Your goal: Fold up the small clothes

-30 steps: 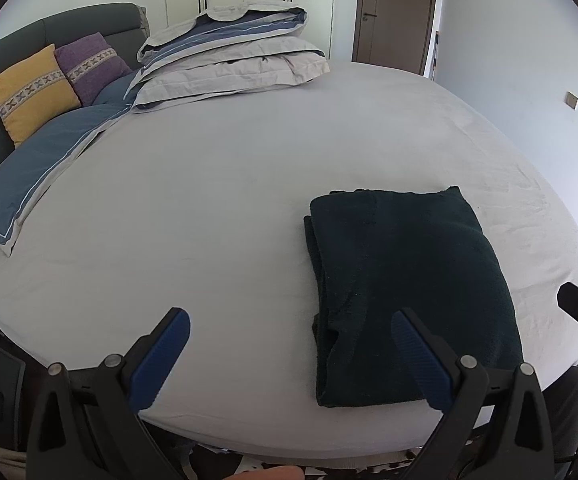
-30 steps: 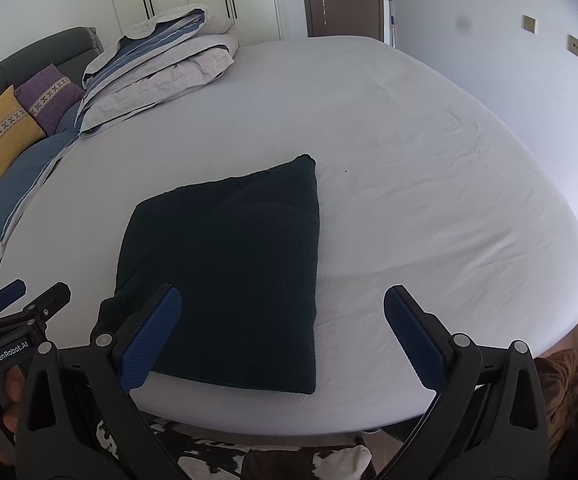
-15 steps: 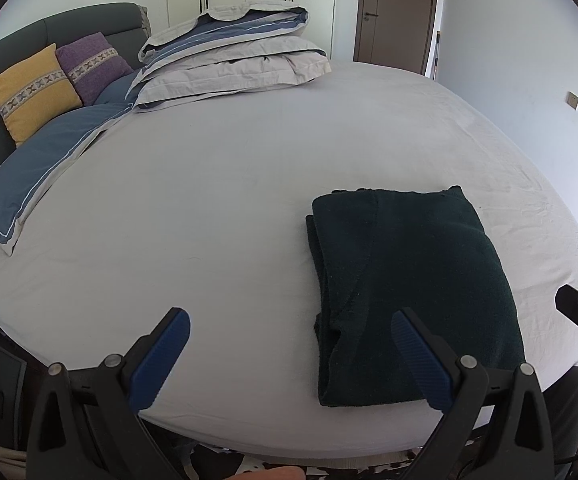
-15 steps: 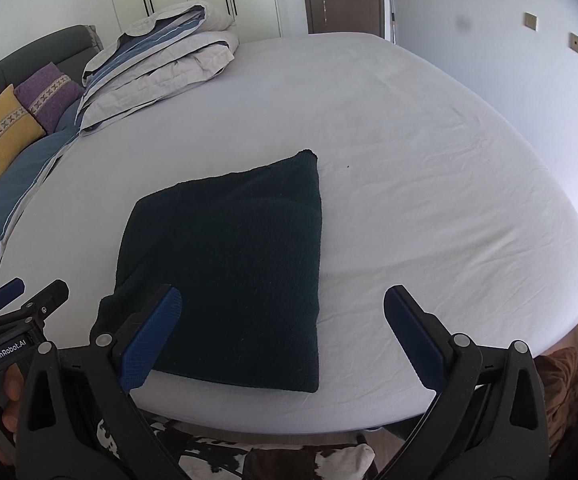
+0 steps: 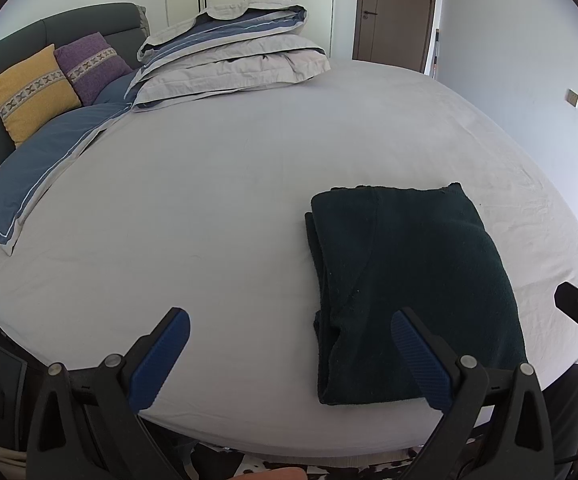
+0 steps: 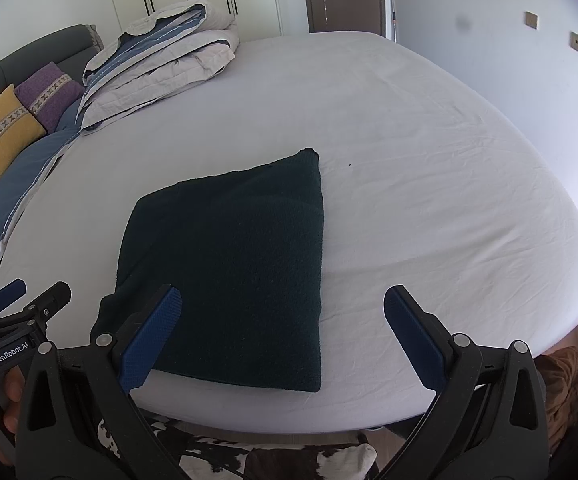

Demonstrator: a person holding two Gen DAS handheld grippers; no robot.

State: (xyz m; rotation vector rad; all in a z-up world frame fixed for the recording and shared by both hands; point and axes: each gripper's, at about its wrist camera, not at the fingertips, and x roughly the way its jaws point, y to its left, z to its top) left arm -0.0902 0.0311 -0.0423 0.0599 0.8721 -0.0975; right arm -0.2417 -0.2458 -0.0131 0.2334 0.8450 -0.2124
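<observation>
The dark garment (image 6: 233, 264) lies folded on the bed (image 6: 429, 184); probably soft, limp fleece, best pinched at a near corner. Both grippers (image 5: 289, 352) (image 6: 279, 334) hover, jaws apart.

Garment (image 5: 413, 292) lies folded flat on the bed (image 5: 217, 200), near its front edge, right of centre in the left wrist view. Duvet (image 5: 229, 60) stacked at the far side of the bed, well apart from the garment. Two cushions (image 5: 33, 90) side by side left of the duvet, leaning on the headboard (image 5: 89, 28). Pillow (image 5: 37, 176) flat along the left edge, in front of the cushions. Door (image 5: 393, 8) behind the bed. Left gripper (image 5: 289, 354) over the front edge, its right finger (image 5: 417, 360) before the garment's near left corner. Right gripper (image 6: 281, 336) over the garment's near edge; its left finger (image 6: 149, 340) above the cloth.
</observation>
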